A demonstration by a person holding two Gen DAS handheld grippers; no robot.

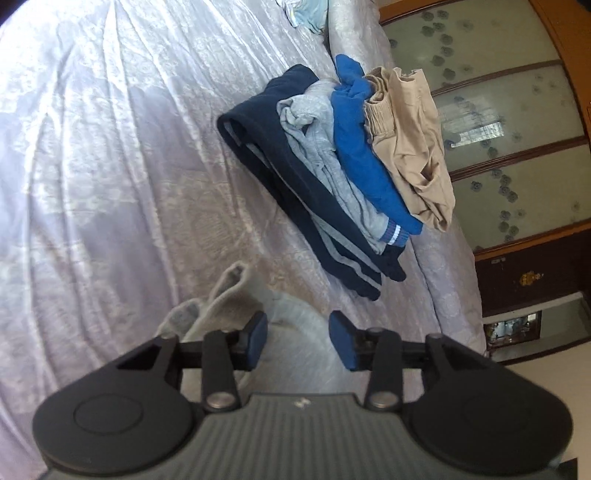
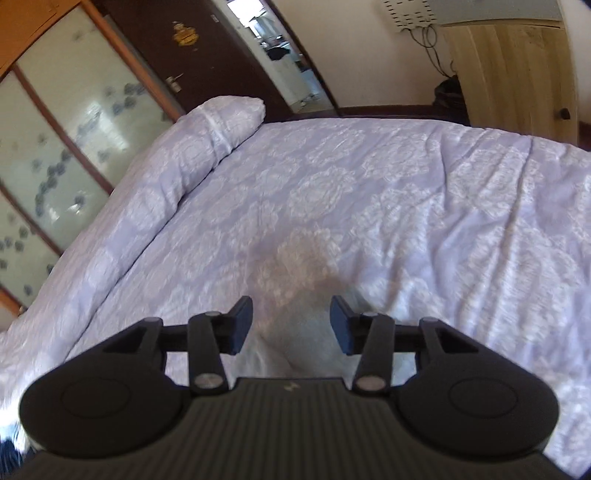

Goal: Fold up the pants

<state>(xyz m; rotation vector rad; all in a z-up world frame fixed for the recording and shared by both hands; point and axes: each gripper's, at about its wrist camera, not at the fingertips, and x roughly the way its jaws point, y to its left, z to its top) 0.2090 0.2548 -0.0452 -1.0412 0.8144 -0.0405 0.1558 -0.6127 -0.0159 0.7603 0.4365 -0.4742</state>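
Two tongs: both stand with jaws apart and nothing clamped between the pads.
Left tongs (image 1: 298, 339): gaping over a light grey cloth, the blue pads on either side of it without pinching it.
Grey pants (image 1: 229, 299): a crumpled grey garment directly beneath the left tongs on the bed; most of it is hidden behind the tool's black body, so its shape and how far it is folded cannot be made out. Two cuff-like ends poke up to the left of the left pad.
Bed (image 1: 110, 166): lilac cover with a pale floral pattern, creased; cut off by the fisheye rim on the left.
Clothes stack (image 1: 332, 177): beyond the grey pants, toward the bed's far edge, lying in overlapping layers: navy with grey stripes, then grey, then bright blue, then beige.
Pale bundle (image 1: 306, 13): at the top edge of the bed, cropped by the frame, not identifiable.
Right tongs (image 2: 291, 321): spread wide above bare bedcover; the picture is blurred and a soft shadow lies under them.
Bolster (image 2: 221, 125): a rolled lilac cushion along the bed's left edge.
Wardrobe (image 2: 55, 140): frosted panels left of the bed.
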